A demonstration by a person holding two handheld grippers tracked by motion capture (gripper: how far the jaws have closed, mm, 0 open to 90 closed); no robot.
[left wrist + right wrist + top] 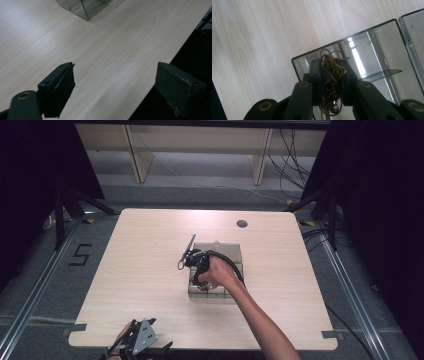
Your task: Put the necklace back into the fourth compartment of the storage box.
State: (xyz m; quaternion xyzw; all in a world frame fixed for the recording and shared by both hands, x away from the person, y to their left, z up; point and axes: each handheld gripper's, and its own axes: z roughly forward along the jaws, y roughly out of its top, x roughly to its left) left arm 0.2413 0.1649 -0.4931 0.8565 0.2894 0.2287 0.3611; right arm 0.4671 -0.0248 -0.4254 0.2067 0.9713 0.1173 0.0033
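The table [150,270] is pale wood, with a clear box [222,257] near its middle, divided into compartments by thin walls. In the high view the right gripper [196,262] hangs over the box's left side, the person's forearm reaching in from the bottom edge. The left gripper [140,337] sits at the near left edge of the table, well apart from the box; in its own view its jaws stand wide with only bare wood between them.

In the right gripper view the jaws are pinched together on a necklace [332,75]: a tangle of thin brown cord with a small gold-coloured pendant and a dark bead or two hanging below. The bundle hangs over the open corner compartment [362,62], just inside its near wall.

The step in hand looks like placing the necklace in the box. The next move probably calls for lowering the bundle fully past the rim, then spreading the jaws so that the loose cord loops fall inside rather than drape over the wall.
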